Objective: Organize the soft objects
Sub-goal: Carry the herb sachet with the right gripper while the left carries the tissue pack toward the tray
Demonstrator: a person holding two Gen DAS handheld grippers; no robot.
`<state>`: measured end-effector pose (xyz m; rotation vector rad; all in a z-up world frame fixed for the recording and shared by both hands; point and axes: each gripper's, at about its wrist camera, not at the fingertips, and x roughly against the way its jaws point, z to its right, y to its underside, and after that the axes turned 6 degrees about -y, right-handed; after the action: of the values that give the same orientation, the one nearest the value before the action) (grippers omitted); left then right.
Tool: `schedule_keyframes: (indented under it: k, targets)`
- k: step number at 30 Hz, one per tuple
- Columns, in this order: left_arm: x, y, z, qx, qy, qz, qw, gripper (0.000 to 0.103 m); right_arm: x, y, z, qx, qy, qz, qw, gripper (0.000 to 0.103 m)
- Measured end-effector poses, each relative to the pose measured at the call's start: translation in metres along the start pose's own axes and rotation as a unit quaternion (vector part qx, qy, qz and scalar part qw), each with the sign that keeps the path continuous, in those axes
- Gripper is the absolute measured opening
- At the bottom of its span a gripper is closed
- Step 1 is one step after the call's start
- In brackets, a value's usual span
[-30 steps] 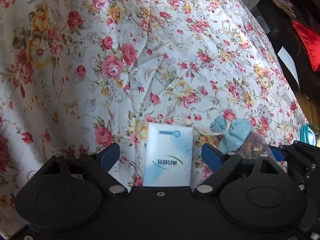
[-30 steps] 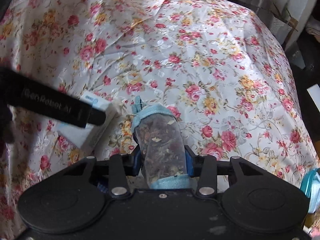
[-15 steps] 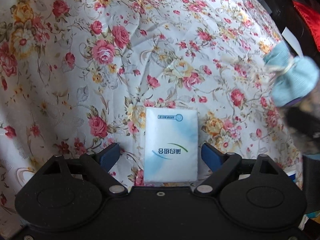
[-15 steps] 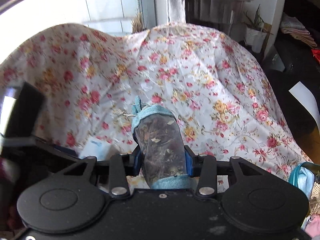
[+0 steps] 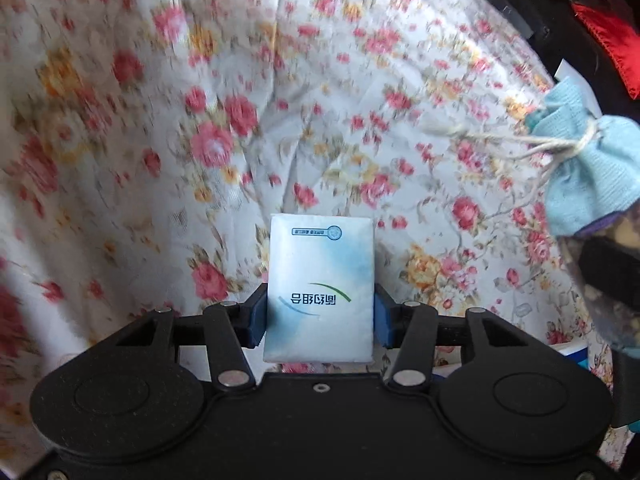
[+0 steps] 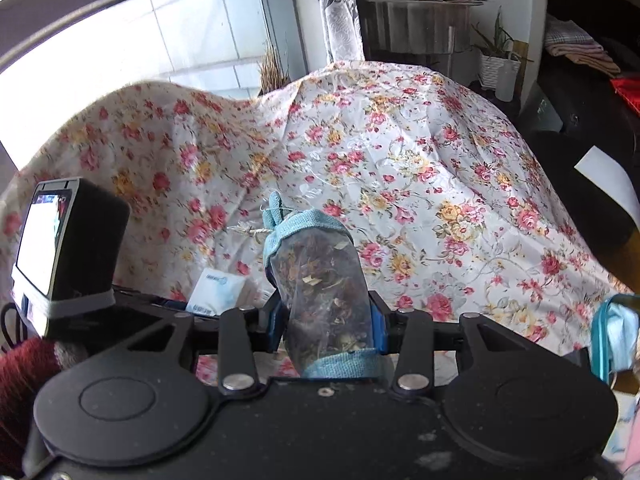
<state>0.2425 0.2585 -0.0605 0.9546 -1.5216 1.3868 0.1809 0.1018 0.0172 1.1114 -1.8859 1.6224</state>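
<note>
Left wrist view gives us one tissue pack (image 5: 320, 296), blue-white, its print upside down and unreadable, above the floral cloth (image 5: 200, 120); our left gripper (image 5: 320, 316) jaws have just closed on it. One herb sachet (image 6: 324, 292) sits clamped in our right gripper (image 6: 326, 320).

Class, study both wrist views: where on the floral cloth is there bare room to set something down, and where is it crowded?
Free: the floral cloth beyond the tissue pack and right of the sachet. Crowded: the near edge, where left gripper and right gripper hold those.
</note>
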Motion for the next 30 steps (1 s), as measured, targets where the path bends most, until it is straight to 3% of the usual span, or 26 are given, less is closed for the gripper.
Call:
schedule_keyframes:
  k: [5,7,10,14,19,25,30]
  targets:
    - [0.033,0.005,0.008,-0.037,-0.037,0.076,0.9958,0.049,0.02,0.005,-0.01,-0.018,-0.01,0.027,0.999,0.041]
    - [0.042,0.011,0.007,-0.038,-0.047,0.083,0.9946,0.049,0.027,0.008,-0.012,-0.026,-0.016,0.033,0.999,0.041]
    - [0.054,0.022,0.003,-0.033,-0.041,0.069,0.9962,0.049,0.037,0.014,-0.018,-0.033,-0.028,0.032,0.999,0.041]
    - [0.072,0.035,0.002,-0.032,-0.067,0.067,0.995,0.049,0.043,0.023,-0.028,-0.025,-0.036,0.023,0.999,0.041]
    - [0.089,0.051,-0.008,0.014,-0.048,0.048,0.9976,0.049,0.046,0.031,-0.034,-0.035,-0.061,0.005,0.997,0.041]
    - [0.099,0.076,-0.024,0.073,-0.053,0.032,0.9954,0.049,0.049,0.042,-0.039,-0.041,-0.084,-0.013,0.996,0.041]
    - [0.106,0.101,-0.031,0.076,-0.088,0.031,0.9927,0.049,0.056,0.059,-0.045,-0.031,-0.098,-0.03,0.994,0.041]
